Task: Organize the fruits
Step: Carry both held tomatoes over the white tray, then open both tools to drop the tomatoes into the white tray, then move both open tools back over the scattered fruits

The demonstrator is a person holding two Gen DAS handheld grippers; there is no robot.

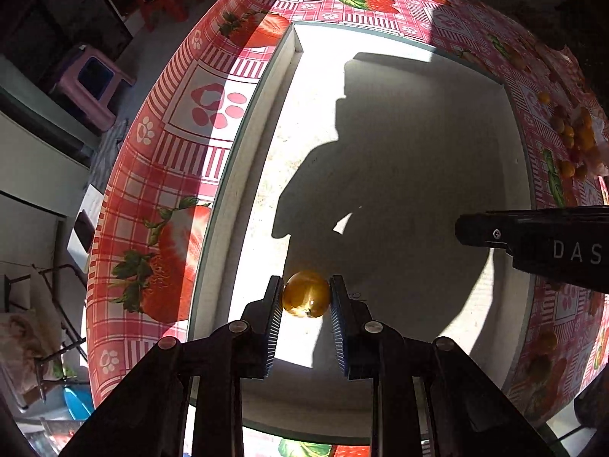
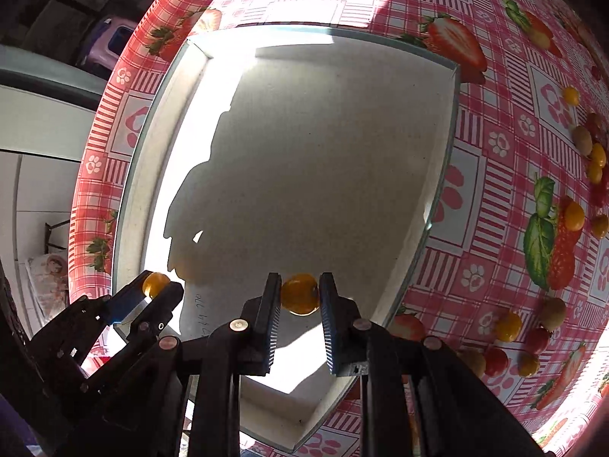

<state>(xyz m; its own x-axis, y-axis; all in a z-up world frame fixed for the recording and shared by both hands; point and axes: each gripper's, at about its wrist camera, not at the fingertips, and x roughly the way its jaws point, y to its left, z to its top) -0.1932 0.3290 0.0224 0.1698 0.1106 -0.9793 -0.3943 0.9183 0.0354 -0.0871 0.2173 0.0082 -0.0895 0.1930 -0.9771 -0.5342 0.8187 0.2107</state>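
Left tongs (image 1: pixel 306 293), right tongs (image 2: pixel 300 293) each clamp yellow fruit above tray (image 2: pixel 437 198).

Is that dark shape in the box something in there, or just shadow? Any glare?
Left wrist view: just shadow of the rigs on the white box floor; its left strip is blown out by sun. Right wrist view: same shadow, glare along the box's left side; fisheye bends the tablecloth edges.

The only print I can read is "DAS" in pale capitals on the black body of my right gripper (image 1: pixel 540 243), cut off at the left wrist view's edge. Some handwriting on the tray (image 2: pixel 198 314) floor is too smeared to read.
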